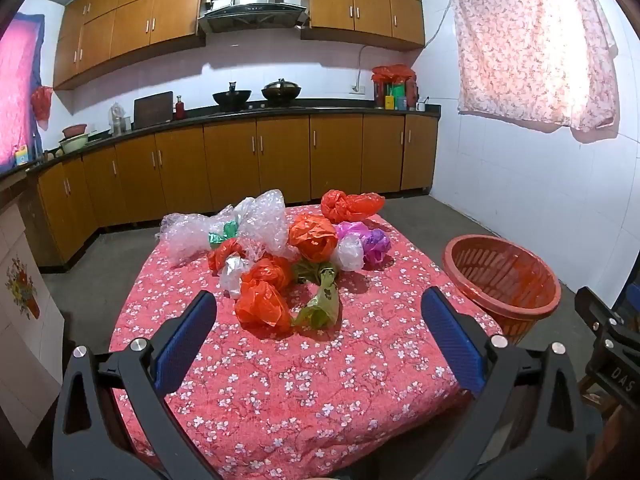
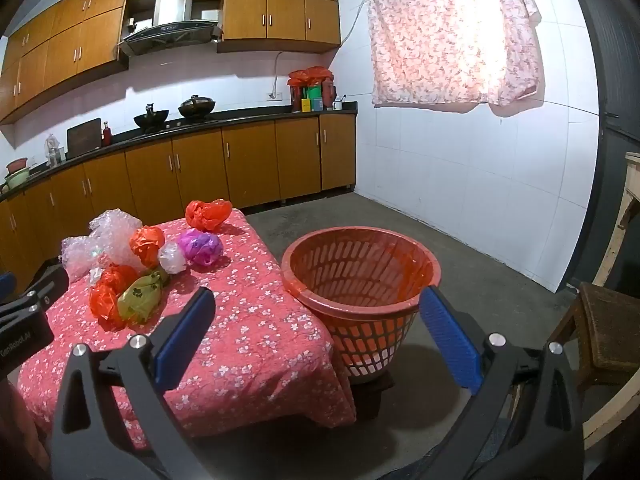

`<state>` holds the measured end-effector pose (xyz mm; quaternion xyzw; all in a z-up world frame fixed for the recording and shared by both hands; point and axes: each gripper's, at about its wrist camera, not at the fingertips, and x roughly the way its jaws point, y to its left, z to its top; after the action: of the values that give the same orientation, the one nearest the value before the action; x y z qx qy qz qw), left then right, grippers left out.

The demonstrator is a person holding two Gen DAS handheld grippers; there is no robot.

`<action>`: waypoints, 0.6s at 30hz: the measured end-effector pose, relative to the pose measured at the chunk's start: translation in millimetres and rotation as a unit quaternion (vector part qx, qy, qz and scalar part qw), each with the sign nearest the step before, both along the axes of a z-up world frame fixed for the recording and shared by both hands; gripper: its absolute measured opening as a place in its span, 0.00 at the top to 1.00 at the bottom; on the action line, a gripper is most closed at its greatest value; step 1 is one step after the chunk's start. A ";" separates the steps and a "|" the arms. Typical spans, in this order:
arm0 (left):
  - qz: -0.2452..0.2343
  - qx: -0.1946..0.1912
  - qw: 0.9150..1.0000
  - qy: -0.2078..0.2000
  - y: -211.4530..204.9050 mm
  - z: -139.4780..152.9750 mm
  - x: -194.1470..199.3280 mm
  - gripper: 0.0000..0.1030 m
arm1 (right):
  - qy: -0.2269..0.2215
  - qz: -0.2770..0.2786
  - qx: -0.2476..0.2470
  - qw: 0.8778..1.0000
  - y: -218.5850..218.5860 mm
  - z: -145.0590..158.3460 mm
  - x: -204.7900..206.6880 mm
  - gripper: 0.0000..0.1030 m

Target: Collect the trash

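We hold our left gripper (image 1: 318, 308) and right gripper (image 2: 318, 308) tilted slightly downward, jaws wide open and empty, above the floral red tabletop (image 1: 320, 380) and orange slatted plastic basket (image 2: 360, 280).

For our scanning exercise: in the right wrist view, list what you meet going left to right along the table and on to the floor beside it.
Bubble wrap → orange bag wad → purple bag wad → red slotted basket → wooden stool.

Both wrist views look slightly downward from the near side, sharing the table (image 1: 280, 380) and the basket (image 2: 360, 276).
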<state>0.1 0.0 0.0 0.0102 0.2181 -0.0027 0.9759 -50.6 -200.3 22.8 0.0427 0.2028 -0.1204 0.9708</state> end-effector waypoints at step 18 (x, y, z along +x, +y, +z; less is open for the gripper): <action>0.000 0.000 1.000 -0.001 -0.5 0.4 -0.9 0.02 | 0.001 -0.001 -0.002 1.000 0.3 0.5 -0.1 0.04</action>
<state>-0.7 -0.5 0.4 0.0099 0.2174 -0.0029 0.9760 -50.7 -199.9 23.3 0.0412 0.2036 -0.1215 0.9706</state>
